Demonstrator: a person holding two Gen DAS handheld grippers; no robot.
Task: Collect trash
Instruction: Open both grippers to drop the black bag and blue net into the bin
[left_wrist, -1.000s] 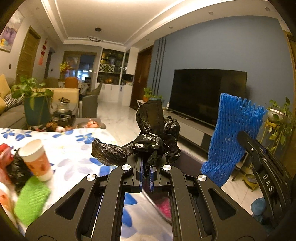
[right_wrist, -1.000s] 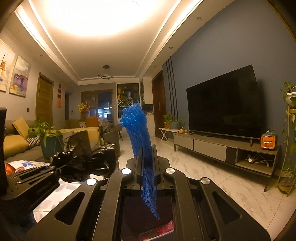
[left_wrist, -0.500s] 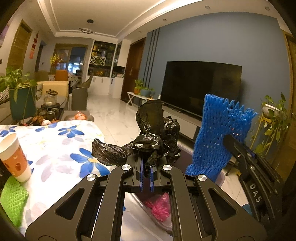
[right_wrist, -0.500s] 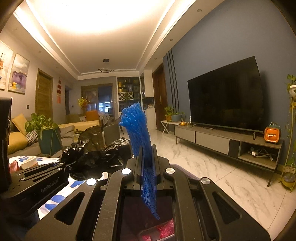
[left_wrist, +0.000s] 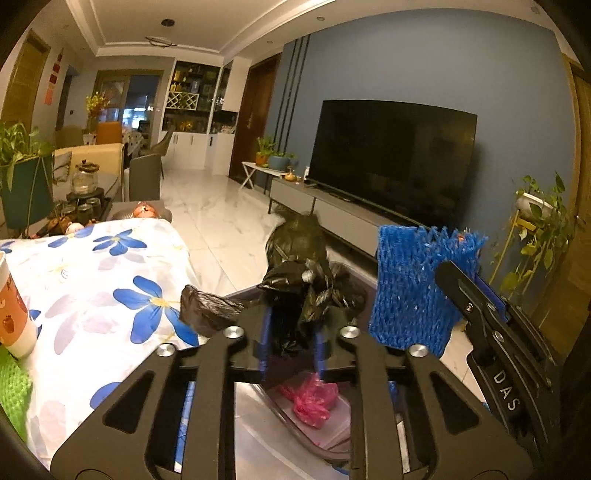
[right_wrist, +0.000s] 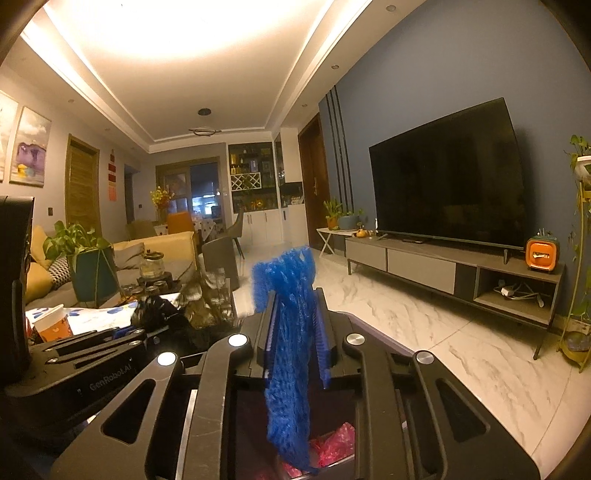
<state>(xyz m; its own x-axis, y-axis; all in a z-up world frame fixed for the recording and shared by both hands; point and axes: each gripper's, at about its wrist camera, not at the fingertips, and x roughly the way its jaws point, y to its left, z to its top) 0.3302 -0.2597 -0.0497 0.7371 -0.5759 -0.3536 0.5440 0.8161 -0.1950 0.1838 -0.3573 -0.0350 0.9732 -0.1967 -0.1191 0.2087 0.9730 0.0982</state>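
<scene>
Below us the bin (left_wrist: 280, 410) lies open, only pink wrap (left_wrist: 312, 400) inside; table edge (left_wrist: 173, 254) crowds our left, marble floor (right_wrist: 424, 332) runs clear toward the TV stand (right_wrist: 421, 264)

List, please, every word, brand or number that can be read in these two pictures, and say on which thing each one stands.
"DAS" – on the side of the right gripper, seen from the left camera; the rest is cut off.
"GenRobot.AI" – on the side of the left gripper, seen from the right camera.
Paper cup: an orange print, no readable words.
Red signs by the far door: too small to read.
</scene>
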